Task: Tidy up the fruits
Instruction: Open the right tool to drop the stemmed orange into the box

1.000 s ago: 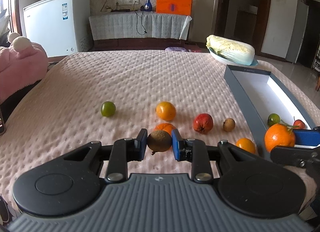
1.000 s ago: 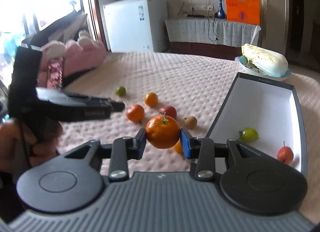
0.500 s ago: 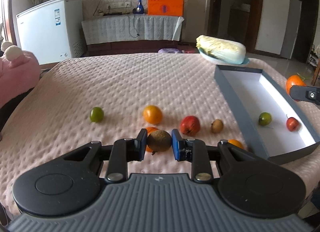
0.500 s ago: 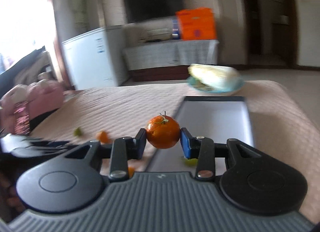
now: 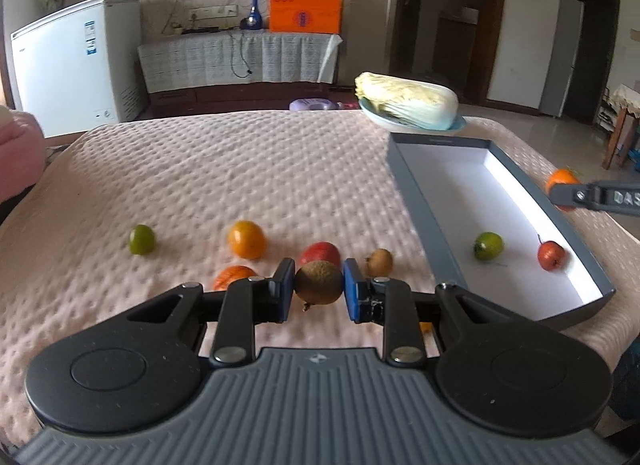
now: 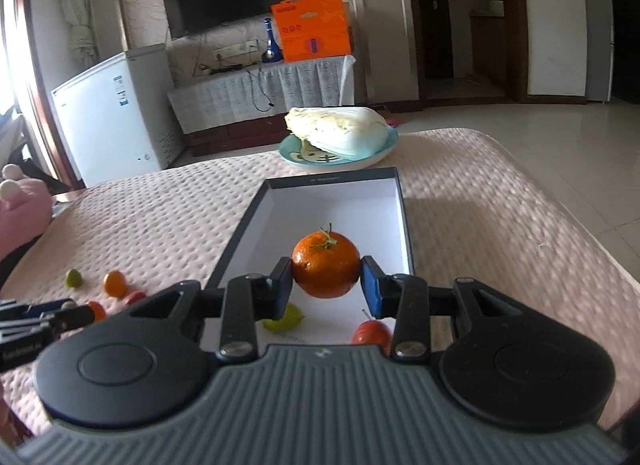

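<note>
My left gripper [image 5: 319,291] is shut on a brown kiwi [image 5: 319,283], held above the pink bedspread. Loose fruits lie beyond it: a green lime [image 5: 141,239], an orange [image 5: 246,239], a second orange [image 5: 234,277], a red apple [image 5: 320,253] and a small brown fruit [image 5: 379,261]. My right gripper [image 6: 326,287] is shut on a mandarin [image 6: 326,264], held over the grey box [image 6: 240,243]. The box [image 5: 416,201] holds a green fruit [image 5: 488,245] and a small red fruit [image 5: 551,255]. The mandarin also shows in the left wrist view [image 5: 560,179].
A cabbage [image 5: 406,100] on a blue plate [image 6: 340,159] sits at the bed's far edge behind the box. A pink plush [image 6: 22,211] lies at the left. A white freezer [image 5: 76,61] and a covered TV bench [image 5: 240,61] stand beyond the bed.
My right gripper has swung right with the mandarin, from over the loose fruits to over the box. My left gripper has turned slightly right, still holding the kiwi.
</note>
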A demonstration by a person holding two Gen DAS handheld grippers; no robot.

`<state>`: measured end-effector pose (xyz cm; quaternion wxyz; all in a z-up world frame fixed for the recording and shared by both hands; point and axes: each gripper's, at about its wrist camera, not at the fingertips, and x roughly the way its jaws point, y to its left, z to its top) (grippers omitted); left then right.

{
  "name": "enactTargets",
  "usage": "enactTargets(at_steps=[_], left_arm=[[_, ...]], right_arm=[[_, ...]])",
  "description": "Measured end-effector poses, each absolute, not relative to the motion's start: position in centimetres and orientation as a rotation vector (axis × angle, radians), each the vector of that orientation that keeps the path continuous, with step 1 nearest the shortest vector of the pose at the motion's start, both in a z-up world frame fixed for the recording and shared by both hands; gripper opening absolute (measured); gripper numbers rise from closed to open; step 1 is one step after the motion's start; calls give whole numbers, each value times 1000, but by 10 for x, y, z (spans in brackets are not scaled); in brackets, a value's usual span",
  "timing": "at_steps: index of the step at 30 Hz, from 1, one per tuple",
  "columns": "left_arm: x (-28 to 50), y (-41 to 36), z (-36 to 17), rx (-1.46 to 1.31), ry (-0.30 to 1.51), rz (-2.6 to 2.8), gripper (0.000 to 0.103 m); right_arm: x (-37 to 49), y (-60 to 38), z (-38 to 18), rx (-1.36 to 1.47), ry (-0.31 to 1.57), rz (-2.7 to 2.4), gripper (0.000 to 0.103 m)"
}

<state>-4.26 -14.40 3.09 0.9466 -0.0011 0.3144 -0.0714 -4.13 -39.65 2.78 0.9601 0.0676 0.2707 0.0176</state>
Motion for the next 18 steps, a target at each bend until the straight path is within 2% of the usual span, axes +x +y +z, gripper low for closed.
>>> enactTargets(at_steps=[3, 7, 18], left_arm=[[-44, -153, 30, 10, 643, -162, 30], [-45, -161, 28, 26, 643, -174, 30], [-46, -193, 38, 28, 610, -231, 30]], right_arm=[[-35, -397, 25, 131, 556, 16, 42], [-42, -397, 30, 124, 514, 13, 56], [-60, -414, 43, 110, 415, -39, 57]])
